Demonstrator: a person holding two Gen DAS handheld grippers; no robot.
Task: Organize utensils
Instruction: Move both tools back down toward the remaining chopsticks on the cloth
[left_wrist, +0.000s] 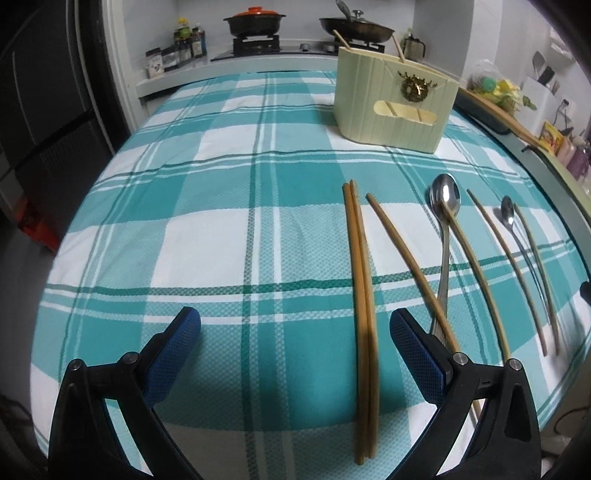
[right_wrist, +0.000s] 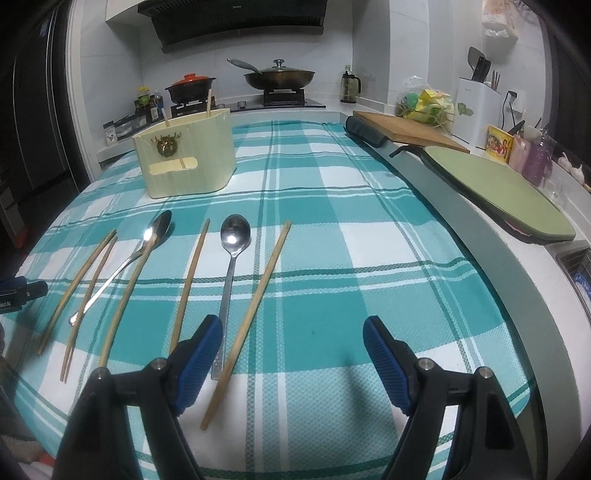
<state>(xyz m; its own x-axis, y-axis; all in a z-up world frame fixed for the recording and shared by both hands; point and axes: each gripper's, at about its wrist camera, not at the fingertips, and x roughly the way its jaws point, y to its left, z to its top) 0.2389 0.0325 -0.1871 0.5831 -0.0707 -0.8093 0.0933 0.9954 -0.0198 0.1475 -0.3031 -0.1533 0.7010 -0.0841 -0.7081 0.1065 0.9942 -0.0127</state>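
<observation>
Upright, chopsticks (right_wrist: 209, 100) (two) in holder (right_wrist: 186, 166)

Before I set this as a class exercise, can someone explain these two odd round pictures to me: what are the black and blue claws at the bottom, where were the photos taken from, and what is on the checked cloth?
Each picture comes from a wide-angle camera fixed on a hand-held tool, looking forward between its two fingers. A person carries one tool in each hand. The claws are the left gripper and the right gripper; both stand open and hold nothing.

On the teal checked tablecloth lie loose wooden chopsticks, including a pair of chopsticks between the left fingers, plus a large spoon and a small spoon. One single chopstick lies between the right fingers. Further back stands a cream utensil holder with two sticks in it.
</observation>
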